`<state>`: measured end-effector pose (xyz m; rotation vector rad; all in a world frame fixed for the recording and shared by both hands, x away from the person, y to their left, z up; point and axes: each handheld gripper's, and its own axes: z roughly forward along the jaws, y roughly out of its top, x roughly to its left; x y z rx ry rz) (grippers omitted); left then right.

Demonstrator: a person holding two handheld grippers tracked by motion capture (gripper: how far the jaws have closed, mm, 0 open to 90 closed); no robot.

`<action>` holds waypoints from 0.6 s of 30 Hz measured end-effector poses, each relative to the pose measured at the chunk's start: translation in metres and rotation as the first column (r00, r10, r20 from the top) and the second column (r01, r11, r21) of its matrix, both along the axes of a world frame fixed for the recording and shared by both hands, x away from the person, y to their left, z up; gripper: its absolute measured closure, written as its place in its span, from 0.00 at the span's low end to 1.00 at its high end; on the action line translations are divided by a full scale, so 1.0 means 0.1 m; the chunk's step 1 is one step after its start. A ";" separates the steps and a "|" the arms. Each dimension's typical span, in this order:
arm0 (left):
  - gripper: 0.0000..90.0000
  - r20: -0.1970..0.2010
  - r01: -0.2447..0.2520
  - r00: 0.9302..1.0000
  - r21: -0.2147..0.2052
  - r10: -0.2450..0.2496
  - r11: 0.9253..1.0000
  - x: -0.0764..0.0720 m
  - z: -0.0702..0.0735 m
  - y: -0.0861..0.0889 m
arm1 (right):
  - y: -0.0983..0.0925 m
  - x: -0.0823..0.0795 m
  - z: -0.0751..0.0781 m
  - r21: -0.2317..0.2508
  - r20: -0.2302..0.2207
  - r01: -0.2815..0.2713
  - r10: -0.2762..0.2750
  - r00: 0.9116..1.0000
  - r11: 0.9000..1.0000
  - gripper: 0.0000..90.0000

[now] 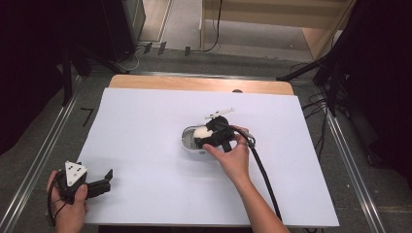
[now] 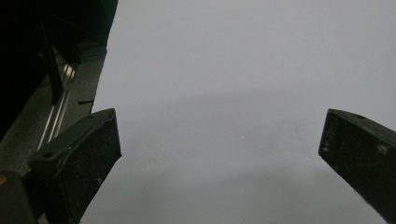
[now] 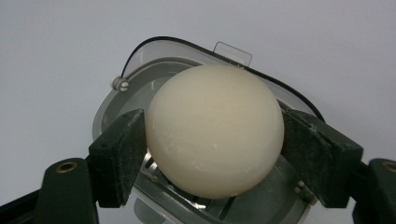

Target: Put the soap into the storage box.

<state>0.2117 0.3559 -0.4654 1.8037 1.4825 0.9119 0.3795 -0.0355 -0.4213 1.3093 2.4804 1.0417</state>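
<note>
Cream-white egg [image 3: 215,130] clamped between the right gripper [image 3: 212,154] pads, directly above a grey egg-slicer base [image 3: 116,100]. Left gripper [image 2: 219,154] jaws wide apart, nothing between them, over the white table sheet [image 2: 233,70].

Both forearms are bare, with no sleeves showing. The left gripper [image 1: 99,182] is black with a grey three-cornered plate dotted with dark holes. The right gripper [image 3: 212,154] has matte black, speckled jaws, a brass-ringed screw hole and a thick black cable.

Grey container [image 3: 116,100] mostly hidden beneath the cream ball [image 3: 215,128], its near rim cut off at the bottom edge
</note>
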 end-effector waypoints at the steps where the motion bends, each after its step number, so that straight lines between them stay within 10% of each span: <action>1: 0.00 0.001 -0.003 1.000 -0.003 0.003 1.000 0.00 0.00 0.00 | 0.00 0.00 0.00 0.001 0.004 -0.002 0.002 1.000 1.000 0.27; 18: 0.00 0.002 -0.005 1.000 -0.002 0.005 1.000 0.00 0.00 0.00 | -0.07 -0.03 0.09 0.029 0.039 0.012 -0.013 0.999 1.000 0.26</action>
